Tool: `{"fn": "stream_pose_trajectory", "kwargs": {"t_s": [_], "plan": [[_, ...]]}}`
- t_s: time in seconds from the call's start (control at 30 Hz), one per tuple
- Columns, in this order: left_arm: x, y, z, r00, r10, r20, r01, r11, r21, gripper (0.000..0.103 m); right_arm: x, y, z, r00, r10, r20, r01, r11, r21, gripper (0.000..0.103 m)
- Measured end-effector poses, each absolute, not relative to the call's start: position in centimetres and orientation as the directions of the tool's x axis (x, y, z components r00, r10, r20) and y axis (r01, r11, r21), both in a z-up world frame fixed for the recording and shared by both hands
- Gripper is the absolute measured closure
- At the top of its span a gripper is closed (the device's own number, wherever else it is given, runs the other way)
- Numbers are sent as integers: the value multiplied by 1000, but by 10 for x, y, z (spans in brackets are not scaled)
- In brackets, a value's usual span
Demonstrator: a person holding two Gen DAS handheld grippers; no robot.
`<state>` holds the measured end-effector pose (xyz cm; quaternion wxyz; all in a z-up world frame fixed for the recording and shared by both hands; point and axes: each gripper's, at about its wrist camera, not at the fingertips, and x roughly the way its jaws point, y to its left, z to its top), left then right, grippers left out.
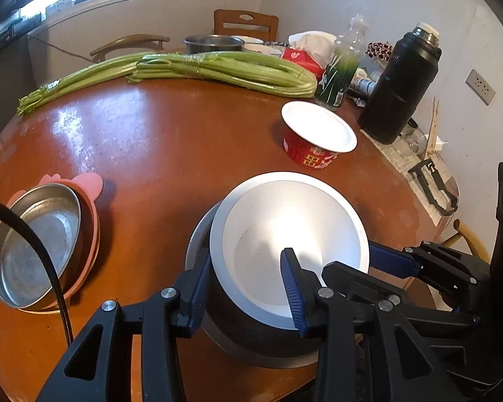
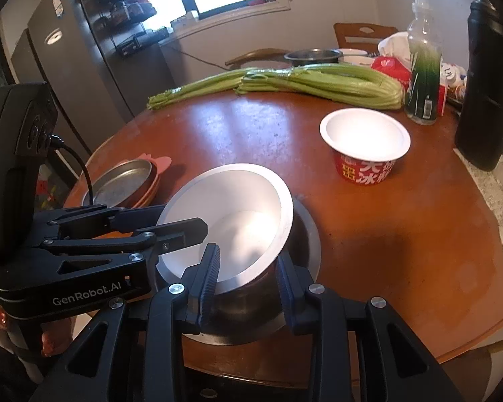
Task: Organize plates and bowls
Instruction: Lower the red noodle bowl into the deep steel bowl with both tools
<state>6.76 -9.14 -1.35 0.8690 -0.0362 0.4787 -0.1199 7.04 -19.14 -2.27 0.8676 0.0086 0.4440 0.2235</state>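
Observation:
A white bowl [image 1: 291, 234] sits tilted inside a steel bowl [image 1: 248, 338] at the table's near edge; both show in the right wrist view, the white bowl [image 2: 231, 214] and the steel bowl [image 2: 301, 244]. My left gripper [image 1: 248, 288] straddles the white bowl's near rim, one finger inside, one outside, with a wide gap. My right gripper [image 2: 248, 281] straddles the same rim from the other side, also apart. A steel plate [image 1: 33, 241] rests on a pink plate [image 1: 90, 201] at the left. A red paper bowl [image 1: 315, 137] stands beyond.
Celery [image 1: 191, 70] lies across the far side of the round wooden table [image 1: 157, 140]. A black thermos [image 1: 402, 87], a green-labelled bottle [image 1: 342, 70], a tissue pack [image 1: 305, 53] and a steel pot [image 1: 214, 43] stand at the back right. Chairs ring the table.

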Motion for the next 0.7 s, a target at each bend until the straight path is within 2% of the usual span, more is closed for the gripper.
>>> {"fn": "stream_pose_trajectory", "kwargs": {"t_s": [0.7], "plan": [[73,-89,-23,493,-247,-834,170,968,-187,63,79,-189,-35,474,385,-792,-370,903,218,67]]}}
